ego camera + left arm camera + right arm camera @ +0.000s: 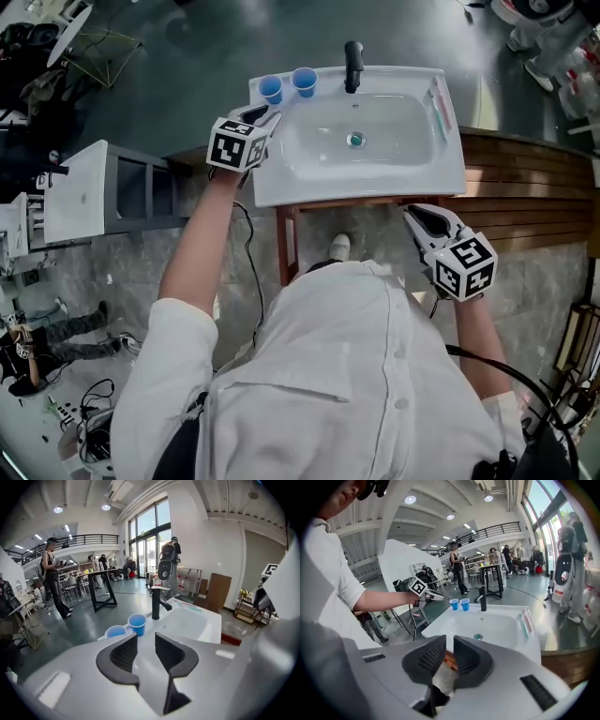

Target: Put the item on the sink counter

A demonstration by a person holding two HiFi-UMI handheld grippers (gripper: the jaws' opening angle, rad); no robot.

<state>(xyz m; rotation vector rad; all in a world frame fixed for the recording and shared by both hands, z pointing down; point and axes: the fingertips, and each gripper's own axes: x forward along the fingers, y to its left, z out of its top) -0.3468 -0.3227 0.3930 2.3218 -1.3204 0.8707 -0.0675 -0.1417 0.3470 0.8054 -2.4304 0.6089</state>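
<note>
A white sink (356,184) stands in front of me with a black faucet (352,64) at its back. Two blue cups (270,89) (304,81) stand upright side by side on the back left corner of its counter. My left gripper (267,114) hovers at the sink's left edge, just short of the cups, jaws open with nothing between them. In the left gripper view the cups (138,623) show beyond the left gripper (146,637). My right gripper (412,214) hangs below the sink's front right corner, jaws a little apart and empty, as the right gripper view confirms (450,641).
Toothbrushes (441,108) lie along the sink's right rim. A wooden slatted counter (525,178) adjoins the sink on the right. A white cabinet (80,192) stands to the left. People and tables fill the hall behind, and a white robot (168,564) stands near the windows.
</note>
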